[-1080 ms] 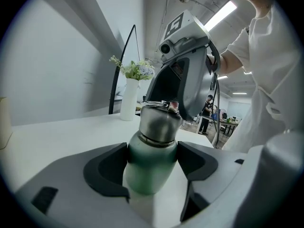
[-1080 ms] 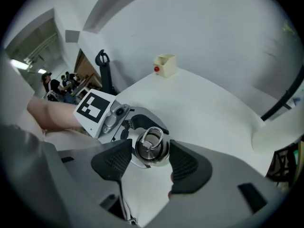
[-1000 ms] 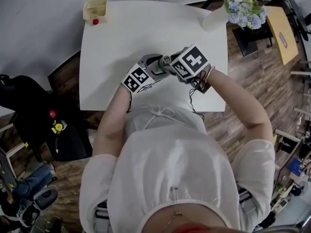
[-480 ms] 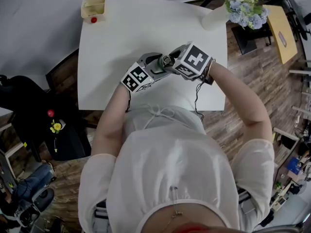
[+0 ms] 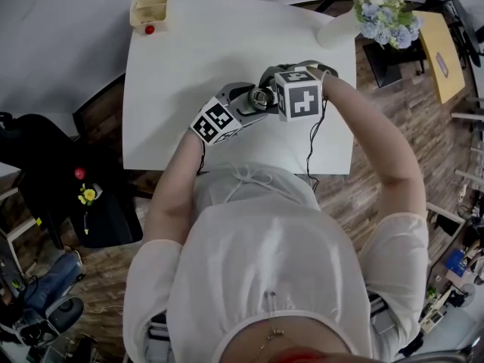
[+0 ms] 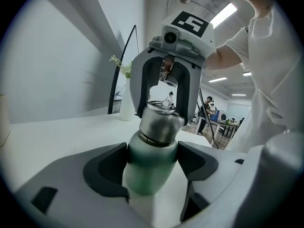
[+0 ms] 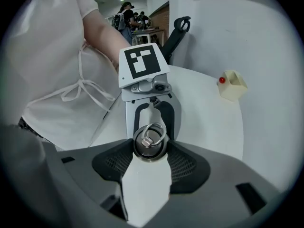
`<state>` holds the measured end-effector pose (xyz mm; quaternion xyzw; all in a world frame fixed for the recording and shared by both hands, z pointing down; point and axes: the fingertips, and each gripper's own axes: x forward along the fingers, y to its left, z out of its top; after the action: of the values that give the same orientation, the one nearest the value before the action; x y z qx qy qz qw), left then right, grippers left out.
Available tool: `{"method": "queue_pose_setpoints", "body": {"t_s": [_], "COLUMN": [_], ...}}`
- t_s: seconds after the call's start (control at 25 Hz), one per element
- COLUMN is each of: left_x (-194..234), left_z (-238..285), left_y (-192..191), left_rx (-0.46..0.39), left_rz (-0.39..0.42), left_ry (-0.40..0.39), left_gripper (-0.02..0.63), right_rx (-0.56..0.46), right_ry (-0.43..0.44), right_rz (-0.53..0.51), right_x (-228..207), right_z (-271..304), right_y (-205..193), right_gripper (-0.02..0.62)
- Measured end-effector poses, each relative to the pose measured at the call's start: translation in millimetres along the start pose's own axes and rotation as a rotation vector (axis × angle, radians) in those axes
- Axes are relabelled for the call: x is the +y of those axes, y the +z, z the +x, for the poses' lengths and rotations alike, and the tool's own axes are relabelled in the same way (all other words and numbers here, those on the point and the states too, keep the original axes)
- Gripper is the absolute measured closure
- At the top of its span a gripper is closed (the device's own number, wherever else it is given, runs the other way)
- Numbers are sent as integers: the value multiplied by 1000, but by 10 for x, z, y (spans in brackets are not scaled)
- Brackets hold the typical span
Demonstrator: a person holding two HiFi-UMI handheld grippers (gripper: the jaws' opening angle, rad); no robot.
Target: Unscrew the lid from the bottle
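A green bottle (image 6: 151,170) with a steel lid (image 6: 159,123) stands upright over the white table (image 5: 189,59). My left gripper (image 6: 152,161) is shut on the bottle's green body, one pad on each side. My right gripper (image 7: 150,149) points steeply down onto the lid (image 7: 150,141), which has a ring on top, and its pads press on both sides of the lid. In the head view the two grippers meet near the table's middle: left gripper (image 5: 246,106), right gripper (image 5: 266,95), bottle mostly hidden beneath them.
A cream box (image 5: 149,10) with a red ball beside it sits at the table's far left corner. A white vase with flowers (image 5: 376,7) stands at the far right corner. A black chair (image 5: 45,157) is left of the table.
My right gripper has rolled about the lid, so its marker cube now faces up towards the head camera. The left gripper and the bottle have stayed in place.
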<state>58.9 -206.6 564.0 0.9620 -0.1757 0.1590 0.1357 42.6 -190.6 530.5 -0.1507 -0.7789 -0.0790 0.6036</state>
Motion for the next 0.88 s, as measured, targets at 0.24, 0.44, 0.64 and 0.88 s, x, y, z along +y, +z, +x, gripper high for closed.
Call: {"method": "queue_pose_setpoints", "body": {"t_s": [0.24, 0.44, 0.64, 0.88], "left_x": [-6, 8, -1, -7], "left_z": [7, -8, -15, -9], "left_y": [5, 2, 2, 7], "left_rx": [0, -4, -4, -3], "left_rz": [-10, -17, -17, -20], "left_ry": [1, 2, 3, 8], "left_gripper": [259, 258, 258, 258], "right_rx": [3, -21, -152, -178], "right_ry": [-1, -56, -60, -114], "right_rz": [96, 333, 746, 888], "right_x": [6, -72, -97, -128], "right_z": [-24, -116, -120, -18], "right_y": [-9, -95, -6, -32], "right_gripper": [351, 290, 305, 313]}}
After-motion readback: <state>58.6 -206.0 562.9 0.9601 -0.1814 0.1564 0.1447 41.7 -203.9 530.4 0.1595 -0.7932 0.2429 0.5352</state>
